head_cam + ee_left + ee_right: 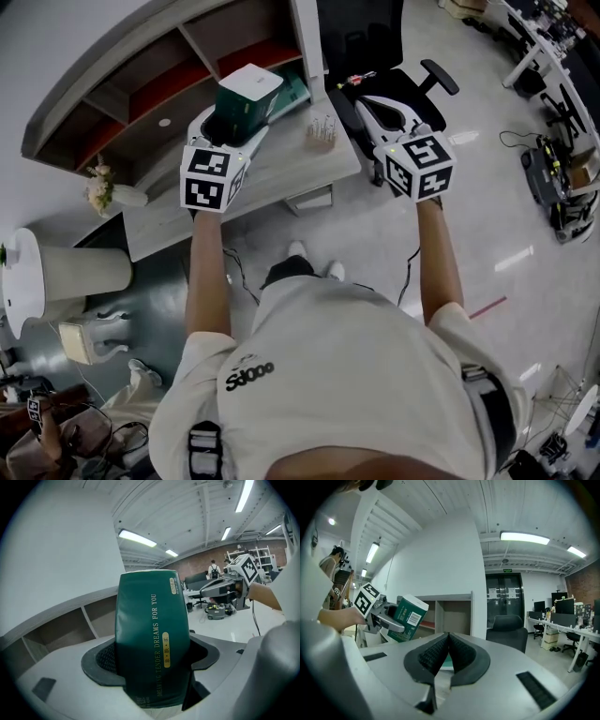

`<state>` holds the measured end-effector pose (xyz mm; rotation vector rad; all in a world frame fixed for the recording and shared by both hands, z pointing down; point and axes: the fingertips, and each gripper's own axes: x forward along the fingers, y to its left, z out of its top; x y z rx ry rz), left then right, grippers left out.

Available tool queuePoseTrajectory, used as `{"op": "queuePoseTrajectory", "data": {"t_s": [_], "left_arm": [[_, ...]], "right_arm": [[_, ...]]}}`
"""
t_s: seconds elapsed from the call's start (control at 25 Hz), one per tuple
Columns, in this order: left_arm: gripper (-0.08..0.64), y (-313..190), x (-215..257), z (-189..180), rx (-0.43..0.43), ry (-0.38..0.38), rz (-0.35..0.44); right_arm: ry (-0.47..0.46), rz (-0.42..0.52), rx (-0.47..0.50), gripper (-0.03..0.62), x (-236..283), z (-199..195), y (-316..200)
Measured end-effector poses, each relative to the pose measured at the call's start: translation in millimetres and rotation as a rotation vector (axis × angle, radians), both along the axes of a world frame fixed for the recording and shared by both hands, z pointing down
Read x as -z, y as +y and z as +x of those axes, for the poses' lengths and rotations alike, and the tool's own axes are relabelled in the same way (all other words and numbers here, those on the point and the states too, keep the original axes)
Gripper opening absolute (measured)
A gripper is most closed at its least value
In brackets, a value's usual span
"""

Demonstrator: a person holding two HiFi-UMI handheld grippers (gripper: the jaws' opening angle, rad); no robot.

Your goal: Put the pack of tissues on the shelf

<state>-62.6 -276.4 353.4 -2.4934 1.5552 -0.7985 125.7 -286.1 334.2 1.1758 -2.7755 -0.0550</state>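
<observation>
The pack of tissues (246,97) is a dark green block with a white end. It stands upright between the jaws of my left gripper (234,127), which is shut on it above the desk (281,164). In the left gripper view the pack (152,634) fills the middle, with gold print running up its face. The wooden shelf (141,89) with open compartments curves behind the desk, just beyond the pack. My right gripper (367,94) is held out to the right over the office chair, shut and with nothing in it. From the right gripper view, the pack (407,616) sits left of the shelf (440,613).
A black office chair (375,37) stands right of the desk. On the desk are a small clear holder (321,131), a second green item (296,89) and a flower vase (105,192). A white round stand (56,272) is on the floor at left.
</observation>
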Motion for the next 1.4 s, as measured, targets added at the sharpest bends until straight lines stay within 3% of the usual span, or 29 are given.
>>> {"op": "queuePoseTrajectory", "data": {"t_s": [0.4, 0.76, 1.16, 1.4], "left_arm": [[0.391, -91.7, -19.6, -19.1, 0.014, -0.060, -0.030], [0.391, -188.5, -42.8, -30.8, -0.004, -0.136, -0.081], [0.391, -263.4, -70.3, -31.2, 0.000, -0.338, -0.142], [0.393, -290.4, -88.7, -43.9, 0.032, -0.589, -0.144]], "right_arm": [[0.018, -0.031, 0.083, 0.005, -18.2, -28.0, -61.8], [0.058, -0.076, 0.059, 0.005, -28.9, -42.2, -134.7], [0.051, -0.142, 0.012, 0.005, -46.9, -33.0, -182.2], [0.046, -0.173, 0.008, 0.005, -55.8, -31.1, -199.1]]}}
